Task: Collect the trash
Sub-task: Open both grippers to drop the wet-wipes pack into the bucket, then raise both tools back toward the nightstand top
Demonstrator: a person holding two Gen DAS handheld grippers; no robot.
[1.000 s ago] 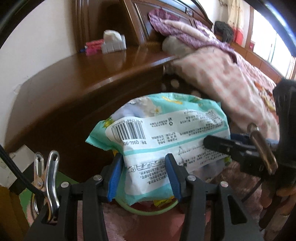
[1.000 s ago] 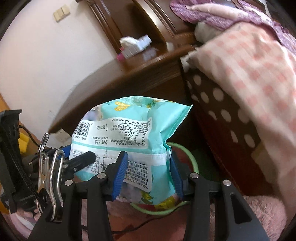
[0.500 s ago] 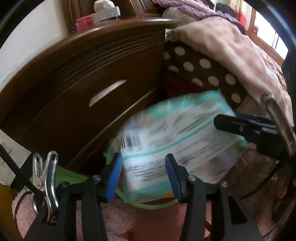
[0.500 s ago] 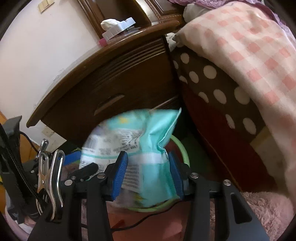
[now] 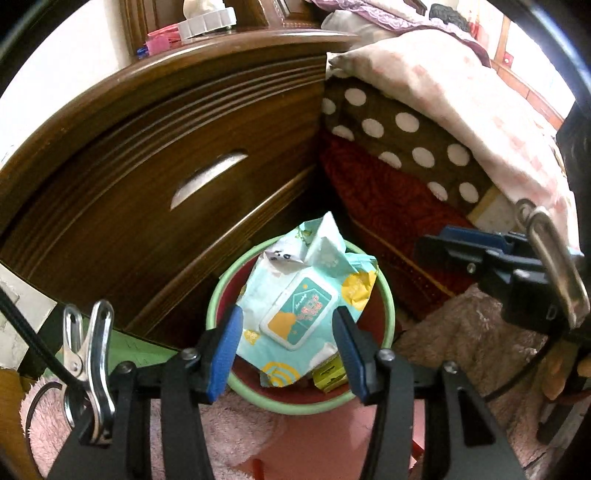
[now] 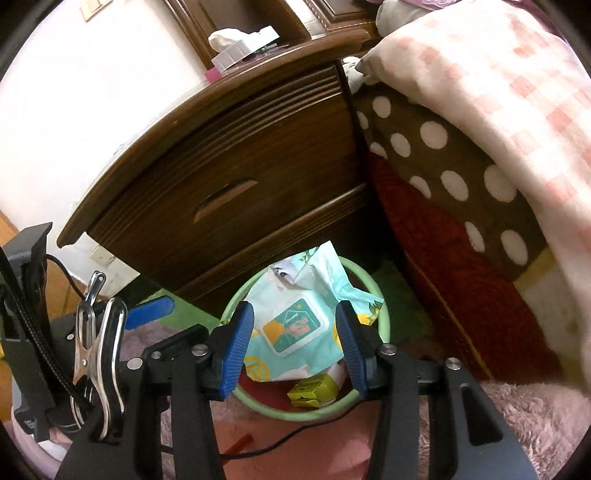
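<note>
Your wet-wipes pack (image 5: 295,306) lies in the green-rimmed bin (image 5: 218,295). Your left gripper (image 5: 286,350) and right gripper (image 6: 293,343) hover above, jaws apart, empty.

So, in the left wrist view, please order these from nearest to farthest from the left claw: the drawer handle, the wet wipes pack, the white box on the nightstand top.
1. The wet wipes pack, in the green-rimmed bin just beyond the left claw.
2. The drawer handle, higher up and to the left, on the nightstand front.
3. The white box, at the top, on the nightstand top.
</note>
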